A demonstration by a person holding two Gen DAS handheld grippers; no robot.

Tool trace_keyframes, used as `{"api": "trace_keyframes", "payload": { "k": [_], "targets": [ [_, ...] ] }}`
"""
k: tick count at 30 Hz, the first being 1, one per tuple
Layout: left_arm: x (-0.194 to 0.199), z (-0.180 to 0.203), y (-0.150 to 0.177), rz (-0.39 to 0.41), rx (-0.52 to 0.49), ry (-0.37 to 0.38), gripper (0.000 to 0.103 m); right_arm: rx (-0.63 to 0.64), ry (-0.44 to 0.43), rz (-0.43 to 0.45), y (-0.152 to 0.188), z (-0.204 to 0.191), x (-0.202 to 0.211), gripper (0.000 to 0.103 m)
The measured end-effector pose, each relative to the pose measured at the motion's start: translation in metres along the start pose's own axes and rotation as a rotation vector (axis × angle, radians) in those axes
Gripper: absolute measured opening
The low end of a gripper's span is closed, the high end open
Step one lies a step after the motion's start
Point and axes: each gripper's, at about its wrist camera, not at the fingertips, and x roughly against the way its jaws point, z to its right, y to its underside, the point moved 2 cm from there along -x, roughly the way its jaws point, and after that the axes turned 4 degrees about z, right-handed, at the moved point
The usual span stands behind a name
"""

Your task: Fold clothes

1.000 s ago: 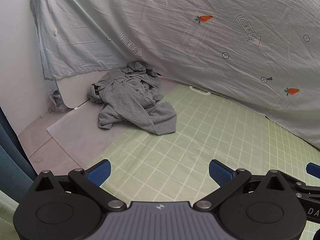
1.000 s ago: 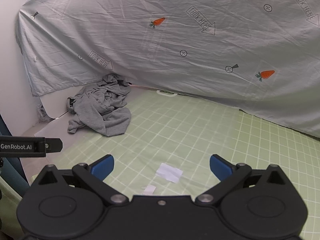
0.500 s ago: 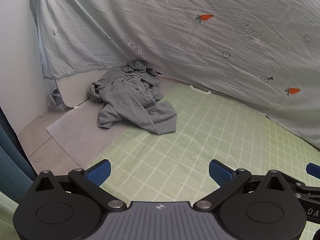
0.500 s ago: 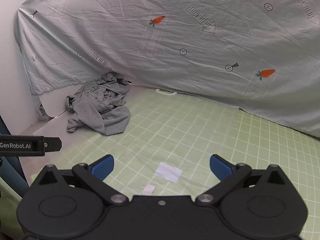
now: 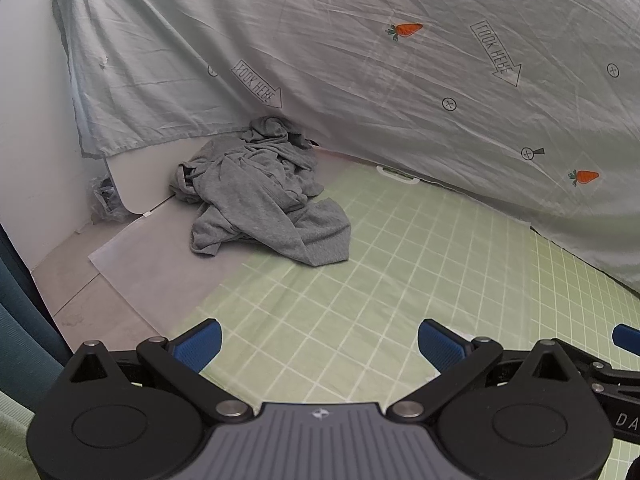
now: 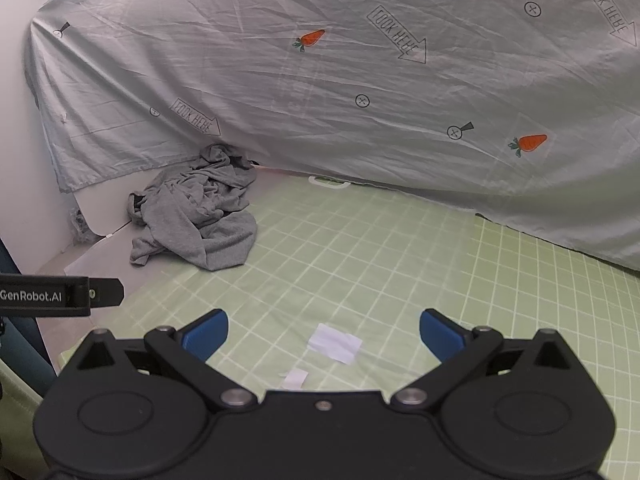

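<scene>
A crumpled grey garment (image 5: pixel 260 200) lies in a heap at the far left of the green grid mat (image 5: pixel 400 272), partly on a white sheet beside it; the right wrist view shows the same grey garment (image 6: pixel 200 212) at its left. My left gripper (image 5: pixel 318 342) hovers well short of the heap, open, nothing between its blue pads. My right gripper (image 6: pixel 324 332) is open too, over the green mat (image 6: pixel 400 248), farther from the garment. The left gripper's body (image 6: pixel 60 295) juts in at the right view's left edge.
A grey printed sheet (image 5: pixel 400 80) with carrots and arrows hangs along the back. Two white paper scraps (image 6: pixel 334 342) lie on the mat between my right fingers. A white wall (image 5: pixel 28 120) and a white board stand at the left. A teal curtain edge (image 5: pixel 20 320) is near left.
Both views have shifted very slightly; the garment sits a touch lower and closer in the right view. Both grippers remain open.
</scene>
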Motion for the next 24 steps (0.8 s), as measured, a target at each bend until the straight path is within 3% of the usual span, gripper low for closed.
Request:
{"api": "trace_keyframes", "payload": {
  "k": [17, 24],
  "targets": [
    [-0.024, 0.000, -0.004, -0.045, 0.016, 0.007, 0.103, -0.014, 0.035, -0.032, 0.001, 0.006, -0.018, 0.103],
    [-0.053, -0.013, -0.022, -0.057, 0.010, -0.068, 0.103, -0.011, 0.066, -0.049, -0.002, 0.014, -0.040, 0.103]
  ]
}}
